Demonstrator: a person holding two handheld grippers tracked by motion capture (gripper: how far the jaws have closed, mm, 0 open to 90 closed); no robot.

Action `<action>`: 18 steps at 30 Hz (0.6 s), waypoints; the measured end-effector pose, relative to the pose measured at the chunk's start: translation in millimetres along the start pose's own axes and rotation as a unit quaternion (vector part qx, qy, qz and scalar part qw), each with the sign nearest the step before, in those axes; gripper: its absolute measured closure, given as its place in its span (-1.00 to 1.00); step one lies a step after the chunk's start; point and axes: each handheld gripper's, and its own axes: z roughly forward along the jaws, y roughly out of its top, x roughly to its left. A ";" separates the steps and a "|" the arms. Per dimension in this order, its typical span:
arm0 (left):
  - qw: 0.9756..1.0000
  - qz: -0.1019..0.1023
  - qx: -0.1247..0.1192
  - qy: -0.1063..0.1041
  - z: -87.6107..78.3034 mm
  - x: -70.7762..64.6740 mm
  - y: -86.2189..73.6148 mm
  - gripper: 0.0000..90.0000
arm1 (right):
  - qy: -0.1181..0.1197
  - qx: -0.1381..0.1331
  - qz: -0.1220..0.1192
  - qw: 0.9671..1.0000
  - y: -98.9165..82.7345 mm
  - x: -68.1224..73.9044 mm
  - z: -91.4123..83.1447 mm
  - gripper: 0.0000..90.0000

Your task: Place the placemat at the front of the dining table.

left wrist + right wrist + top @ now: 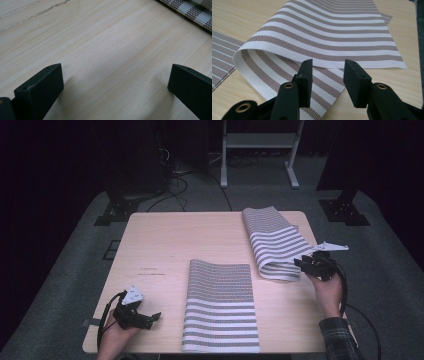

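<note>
Woven, striped placemats are the work in hand on the pale wooden desk (160,240). At the near left corner the left gripper (142,317) rests on bare wood, its jaws spread wide with nothing between them, seen plainly in the left gripper view. Just right of it, at the near middle, the flat placemat (220,307) lies squared, its near edge reaching the desk's front edge. Further right, toward the far right corner, the folded placemat (275,242) lies doubled over on itself, the fold rounded and springing up rather than pressed flat, the upper layer's free edge near the right gripper (312,265). Its jaws stand partly apart; no fabric sits between them, though the lower layer lies just beneath the tips.

Judgement: the fold appears made and the mat let go. The next move calls for either flattening that loose fold or bringing the folded mat across to the flat one, with a fresh pinch on both layers at the edge.
</note>
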 end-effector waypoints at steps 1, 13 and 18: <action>1.000 0.000 0.000 0.000 0.0 0.0 0.0 -1.00 | -0.001 -0.001 0.001 1.000 0.3 -0.5 0.1 0.28; 1.000 0.000 0.000 0.001 0.0 0.1 0.0 -1.00 | 0.004 0.003 0.020 1.000 7.1 -13.8 13.7 0.19; 1.000 0.000 -0.001 0.001 0.1 0.1 -0.1 -1.00 | -0.005 0.016 0.030 0.999 2.5 -22.5 24.7 0.16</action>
